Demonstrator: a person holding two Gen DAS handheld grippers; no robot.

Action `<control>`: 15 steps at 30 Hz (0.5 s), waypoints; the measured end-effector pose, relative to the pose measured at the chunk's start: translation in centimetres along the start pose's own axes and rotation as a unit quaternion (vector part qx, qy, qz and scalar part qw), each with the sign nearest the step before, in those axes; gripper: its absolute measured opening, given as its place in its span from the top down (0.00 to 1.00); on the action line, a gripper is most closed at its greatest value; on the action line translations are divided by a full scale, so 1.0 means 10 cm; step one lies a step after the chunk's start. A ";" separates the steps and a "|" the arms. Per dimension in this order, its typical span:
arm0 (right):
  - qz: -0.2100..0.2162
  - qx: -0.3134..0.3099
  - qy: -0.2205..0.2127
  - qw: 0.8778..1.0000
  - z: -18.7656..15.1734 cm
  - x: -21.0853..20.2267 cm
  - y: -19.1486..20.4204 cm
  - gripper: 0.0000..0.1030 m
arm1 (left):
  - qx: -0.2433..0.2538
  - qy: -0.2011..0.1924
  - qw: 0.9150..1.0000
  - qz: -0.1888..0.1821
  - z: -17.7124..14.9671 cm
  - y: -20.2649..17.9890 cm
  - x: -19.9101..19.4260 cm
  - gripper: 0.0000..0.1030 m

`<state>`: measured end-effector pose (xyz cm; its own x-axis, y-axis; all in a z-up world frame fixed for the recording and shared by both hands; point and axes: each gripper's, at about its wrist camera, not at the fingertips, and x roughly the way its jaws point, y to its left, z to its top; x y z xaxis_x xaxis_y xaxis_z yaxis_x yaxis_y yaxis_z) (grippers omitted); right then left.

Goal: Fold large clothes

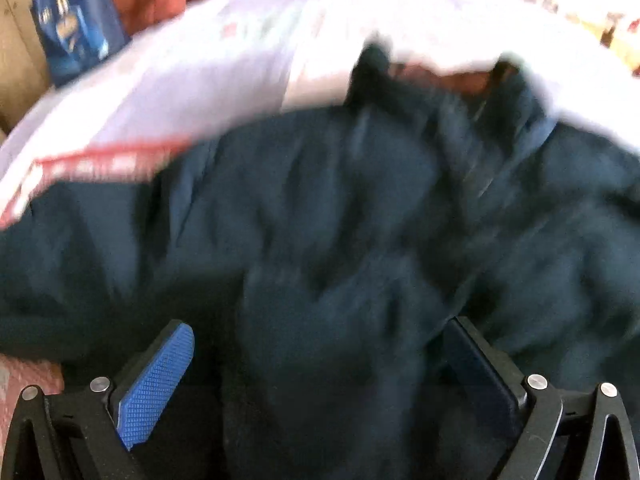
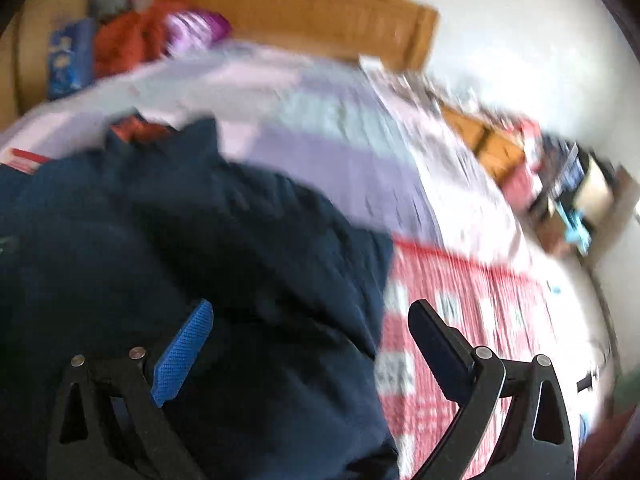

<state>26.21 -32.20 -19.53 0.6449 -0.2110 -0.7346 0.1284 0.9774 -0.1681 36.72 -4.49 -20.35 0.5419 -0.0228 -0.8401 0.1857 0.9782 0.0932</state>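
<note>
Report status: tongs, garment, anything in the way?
Left tongs open, right tongs open, both empty. Dark navy padded jacket spread on lilac bedsheet, unfolded. Frames blurred; nothing blocking.

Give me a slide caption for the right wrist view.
Open right gripper above a dark navy jacket on a red-patterned bed cover.

Nothing can be read: both views are blurred, and the white marks on the blue bag (image 1: 72, 28) by the bed stay illegible smears.
</note>
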 end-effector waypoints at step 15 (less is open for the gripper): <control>-0.001 0.037 0.103 0.994 -0.12 0.88 -0.05 0.03 | -0.039 0.051 0.998 -0.013 0.12 0.25 0.73 0.00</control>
<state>30.96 -34.55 -26.70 0.4777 -0.2035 -0.8546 0.1887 0.9739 -0.1264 42.15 -2.43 -25.65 0.4506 -0.0303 -0.8922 0.1309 0.9909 0.0325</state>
